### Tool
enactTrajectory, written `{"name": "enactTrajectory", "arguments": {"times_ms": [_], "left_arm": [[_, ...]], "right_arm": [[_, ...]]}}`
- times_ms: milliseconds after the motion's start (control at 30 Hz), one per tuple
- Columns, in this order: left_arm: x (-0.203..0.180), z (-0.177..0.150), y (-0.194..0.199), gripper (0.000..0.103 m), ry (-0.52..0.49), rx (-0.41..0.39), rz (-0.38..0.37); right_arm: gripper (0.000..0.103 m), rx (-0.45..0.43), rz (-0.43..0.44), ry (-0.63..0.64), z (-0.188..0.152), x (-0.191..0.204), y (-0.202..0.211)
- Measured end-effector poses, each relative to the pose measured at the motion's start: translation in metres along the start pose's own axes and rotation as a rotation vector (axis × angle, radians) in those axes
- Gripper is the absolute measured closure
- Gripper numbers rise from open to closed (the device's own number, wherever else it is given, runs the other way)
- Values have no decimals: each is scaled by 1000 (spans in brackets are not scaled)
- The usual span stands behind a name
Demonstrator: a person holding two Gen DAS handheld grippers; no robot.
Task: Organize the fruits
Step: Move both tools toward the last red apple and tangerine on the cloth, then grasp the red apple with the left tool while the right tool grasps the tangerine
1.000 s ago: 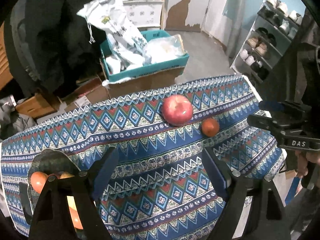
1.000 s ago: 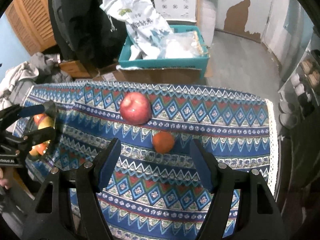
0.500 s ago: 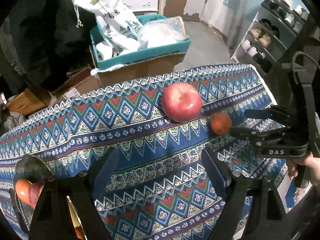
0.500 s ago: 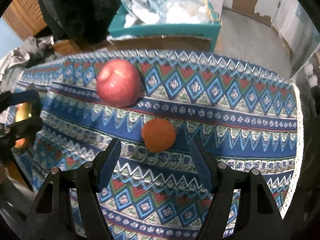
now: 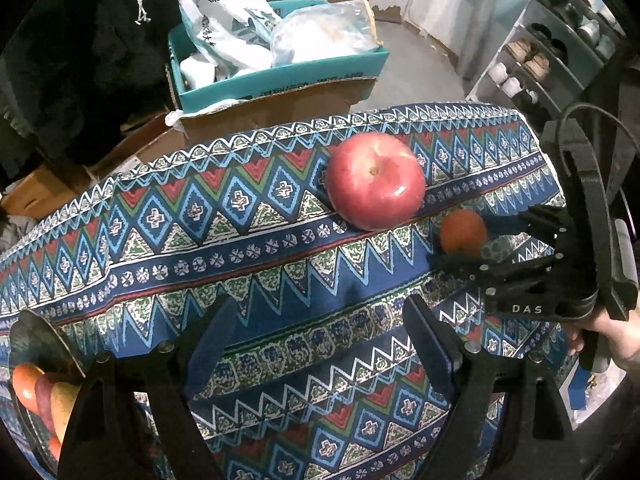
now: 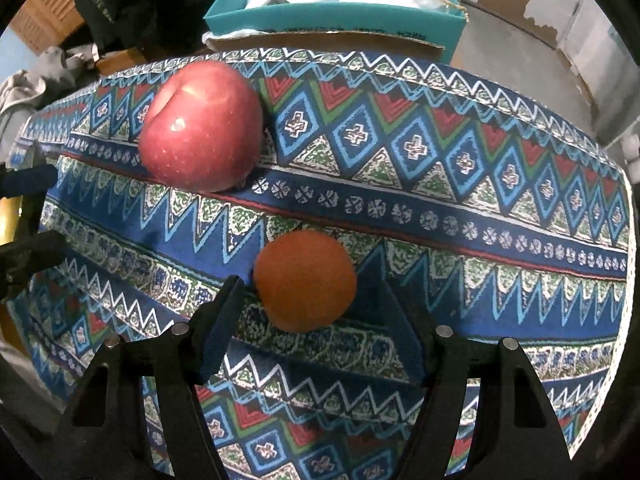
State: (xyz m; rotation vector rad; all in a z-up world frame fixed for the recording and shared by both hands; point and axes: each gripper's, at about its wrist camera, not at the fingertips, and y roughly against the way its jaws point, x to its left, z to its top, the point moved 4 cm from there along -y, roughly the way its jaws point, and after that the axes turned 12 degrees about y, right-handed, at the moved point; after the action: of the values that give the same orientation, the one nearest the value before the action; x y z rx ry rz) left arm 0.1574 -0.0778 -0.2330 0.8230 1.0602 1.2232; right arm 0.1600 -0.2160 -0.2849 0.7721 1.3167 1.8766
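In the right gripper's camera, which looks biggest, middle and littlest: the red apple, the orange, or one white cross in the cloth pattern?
1. Red apple, biggest, though it lies farther from the camera.
2. Orange, smaller even though it sits nearer, between the closing right gripper fingers.
3. White cross on the patterned cloth, smallest.

The letters "DAS" stand in white on the black body of the right claw (image 5: 472, 240). The white sack (image 5: 224, 12) in the teal box (image 5: 280, 80) carries printed characters. They are too blurred to read.
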Motion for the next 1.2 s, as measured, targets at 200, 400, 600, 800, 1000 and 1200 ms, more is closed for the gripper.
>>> {"name": "enactTrajectory", "arguments": {"times_ms": [200, 400, 600, 800, 1000, 1200], "left_arm": [[-5, 6, -6, 17, 12, 5, -26], [-10, 19, -14, 17, 65, 16, -70], [-21, 38, -23, 17, 129, 24, -118], [-35, 51, -37, 17, 130, 33, -109], [-38, 63, -53, 17, 174, 44, -106], [-39, 67, -72, 17, 209, 88, -115]], "right_arm": [[57, -18, 9, -2, 4, 0, -1], [57, -58, 4, -44, 5, -17, 16], [57, -115, -25, -81, 5, -38, 44], [57, -134, -28, -123, -1, -59, 55], [57, -131, -29, -149, -5, -67, 53], [57, -124, -24, -152, -8, -66, 50]]}}
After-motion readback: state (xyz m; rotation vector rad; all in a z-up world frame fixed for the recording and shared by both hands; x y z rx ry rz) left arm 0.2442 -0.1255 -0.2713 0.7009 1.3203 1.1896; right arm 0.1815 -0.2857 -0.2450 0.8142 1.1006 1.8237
